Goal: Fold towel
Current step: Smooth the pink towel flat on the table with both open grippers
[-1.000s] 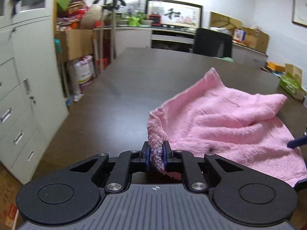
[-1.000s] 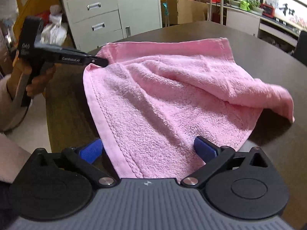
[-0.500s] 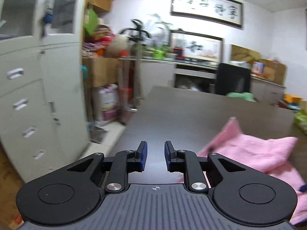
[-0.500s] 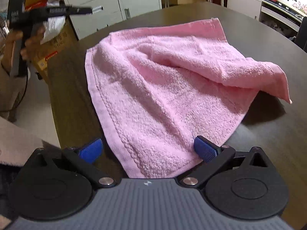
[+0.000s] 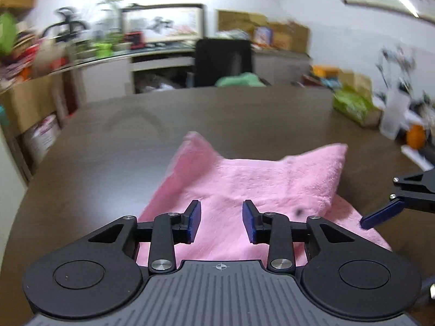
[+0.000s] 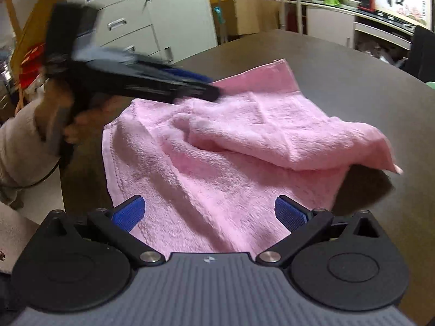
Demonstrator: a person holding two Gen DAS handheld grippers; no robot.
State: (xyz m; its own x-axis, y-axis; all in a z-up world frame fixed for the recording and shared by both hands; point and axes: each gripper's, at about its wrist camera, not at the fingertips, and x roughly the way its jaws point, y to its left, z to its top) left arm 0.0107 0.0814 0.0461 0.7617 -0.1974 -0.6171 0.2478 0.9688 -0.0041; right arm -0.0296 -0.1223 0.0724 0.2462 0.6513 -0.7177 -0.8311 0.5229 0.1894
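A pink towel (image 5: 252, 187) lies rumpled on the dark table (image 5: 108, 146), one part loosely folded over the rest. My left gripper (image 5: 221, 224) is open and empty, hovering over the towel's near edge. In the right wrist view the same towel (image 6: 231, 146) spreads ahead, and the left gripper (image 6: 209, 88) shows blurred above its far left corner. My right gripper (image 6: 209, 213) is open wide and empty, with the towel's near edge between its blue pads. One right fingertip shows in the left wrist view (image 5: 380, 216).
A black chair (image 5: 223, 62) stands at the table's far side. A green packet (image 5: 353, 106) and a clear container (image 5: 391, 119) sit at the right of the table. Grey cabinets (image 6: 152, 24) and cardboard boxes (image 6: 244, 16) stand past the table's left edge.
My left gripper let go of the towel corner, lifted away, swung back over the towel and opened wider. The right gripper stayed open at the near edge.
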